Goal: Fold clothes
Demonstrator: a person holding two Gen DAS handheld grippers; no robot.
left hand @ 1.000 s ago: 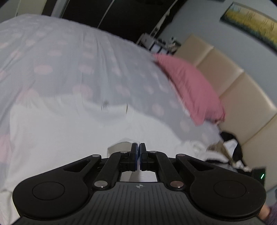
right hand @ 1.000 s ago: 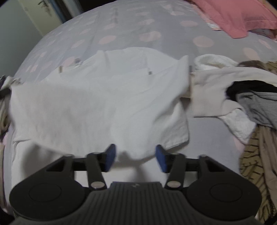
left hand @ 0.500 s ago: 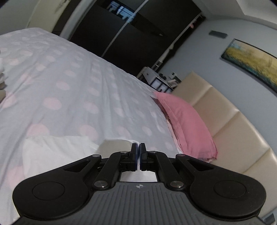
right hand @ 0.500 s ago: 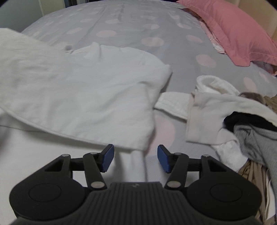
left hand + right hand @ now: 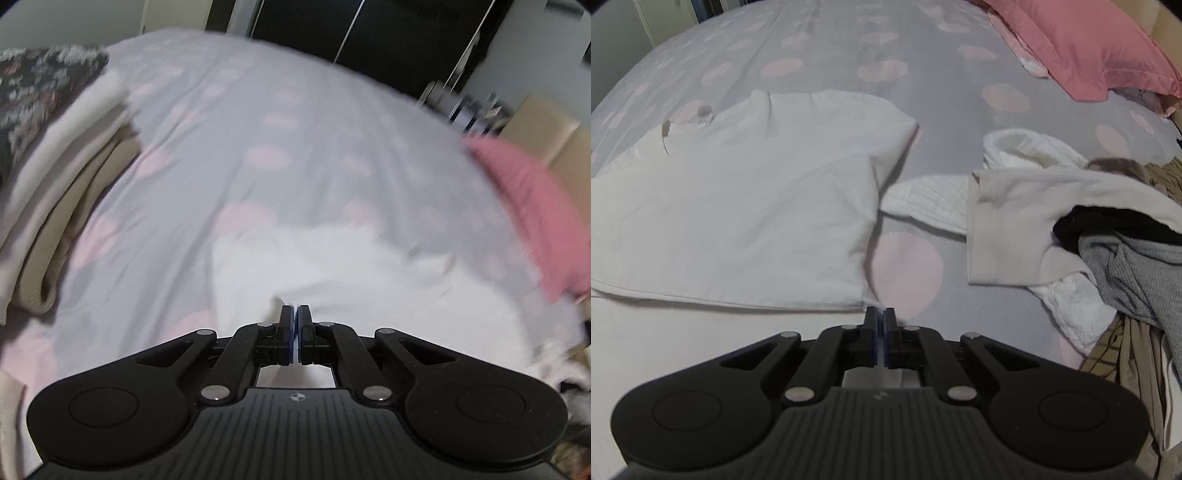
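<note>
Across a grey bedspread [image 5: 923,48] (dotted pink) lies a folded white shirt [image 5: 738,206]. Both grippers are closed: the left gripper [image 5: 296,314] pinches its fabric; the right gripper [image 5: 880,314] has just closed at its near corner, grip unclear.

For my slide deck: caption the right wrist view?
Right tool shut on the corner of a half-folded white shirt on a dotted bedsheet, unfolded laundry pile alongside.

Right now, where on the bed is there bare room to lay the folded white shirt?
Free: sheet beyond the white shirt toward the pink pillow, and between it and the folded stack. Crowded: unfolded clothes pile right of the shirt.
</note>
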